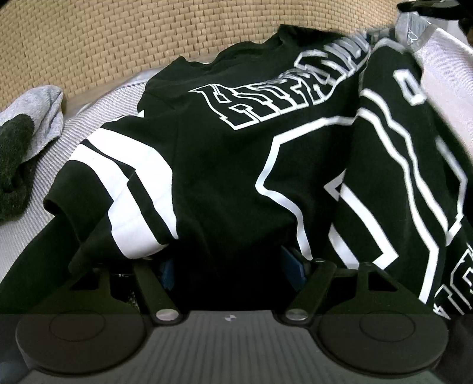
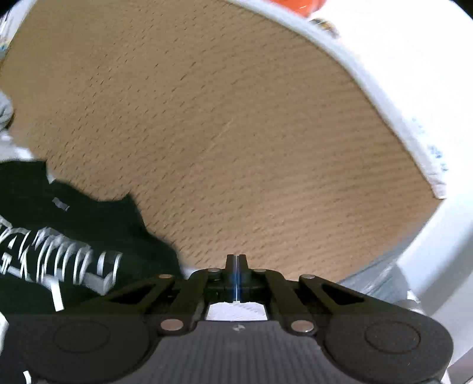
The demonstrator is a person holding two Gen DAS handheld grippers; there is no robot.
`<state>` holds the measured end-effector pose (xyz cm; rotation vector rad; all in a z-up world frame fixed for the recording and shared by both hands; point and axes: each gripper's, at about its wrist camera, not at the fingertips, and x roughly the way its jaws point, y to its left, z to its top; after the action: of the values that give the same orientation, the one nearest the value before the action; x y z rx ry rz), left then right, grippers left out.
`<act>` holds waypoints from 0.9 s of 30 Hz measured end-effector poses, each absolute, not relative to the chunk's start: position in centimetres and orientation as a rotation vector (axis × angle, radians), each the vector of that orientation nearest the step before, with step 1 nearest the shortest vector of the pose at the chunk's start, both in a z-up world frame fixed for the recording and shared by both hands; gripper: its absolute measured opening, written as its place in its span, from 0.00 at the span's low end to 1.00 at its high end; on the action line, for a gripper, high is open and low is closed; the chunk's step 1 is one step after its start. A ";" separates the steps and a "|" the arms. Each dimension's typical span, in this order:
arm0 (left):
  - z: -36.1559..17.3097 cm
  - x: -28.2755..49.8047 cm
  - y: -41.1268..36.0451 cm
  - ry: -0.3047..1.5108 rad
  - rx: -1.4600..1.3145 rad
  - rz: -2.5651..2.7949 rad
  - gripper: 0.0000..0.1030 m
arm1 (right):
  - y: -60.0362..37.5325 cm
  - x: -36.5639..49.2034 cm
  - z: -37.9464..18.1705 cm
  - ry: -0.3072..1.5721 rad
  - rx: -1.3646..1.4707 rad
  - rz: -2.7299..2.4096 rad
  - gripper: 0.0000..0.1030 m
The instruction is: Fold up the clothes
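Jersey [image 1: 224, 165] is lying half-folded on woven mat [image 1: 147, 38], left gripper [image 1: 233, 265] jaws standing wide with fabric bunched between them, right gripper [image 2: 236, 263] jaws sitting fully closed, empty.

Tan woven mat [image 1: 147, 38] fills upper part of left wrist view, basket-weave texture; same mat [image 2: 236, 141] takes most of right wrist view, blurred. Light grey ribbed fabric surface [image 1: 97, 109] at left of left wrist view, below the mat. White curved edge [image 2: 384, 88] runs along upper right of right wrist view, bordering the mat; small blue marks on it, unreadable. Orange object [image 2: 295, 4] at top edge, mostly cropped, cannot identify.
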<state>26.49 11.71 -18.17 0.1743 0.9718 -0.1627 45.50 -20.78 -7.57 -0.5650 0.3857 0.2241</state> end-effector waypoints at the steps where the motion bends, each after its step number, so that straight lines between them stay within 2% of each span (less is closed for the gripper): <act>1: -18.2 26.5 11.7 0.972 0.174 -0.162 0.71 | -21.4 45.6 -7.6 0.414 -0.533 0.236 0.01; 5: -18.1 26.3 11.6 0.969 0.174 -0.158 0.70 | -23.4 45.3 -9.5 0.531 -0.457 0.307 0.04; 7: -18.1 26.3 11.6 0.967 0.174 -0.157 0.71 | -24.1 44.8 -10.9 0.583 -0.427 0.342 0.17; 11: -18.1 26.4 11.5 0.969 0.174 -0.154 0.71 | -24.8 43.5 -13.3 0.651 -0.382 0.399 0.33; 13: -18.1 26.4 11.5 0.970 0.174 -0.154 0.71 | -25.3 43.0 -14.2 0.674 -0.369 0.430 0.55; 15: -18.1 26.4 11.6 0.970 0.175 -0.154 0.71 | -25.8 42.6 -14.9 0.697 -0.361 0.457 0.64; 21: -18.1 26.4 11.6 0.968 0.174 -0.153 0.71 | -25.6 42.5 -17.6 0.725 -0.449 0.410 0.64; 27: -18.0 26.4 11.4 0.967 0.173 -0.148 0.72 | -24.4 44.1 -18.8 0.726 -0.343 0.439 0.64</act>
<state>26.44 11.42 -18.02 0.1734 0.9673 -0.1484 44.06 -24.35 -18.84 -0.3433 0.7263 0.4394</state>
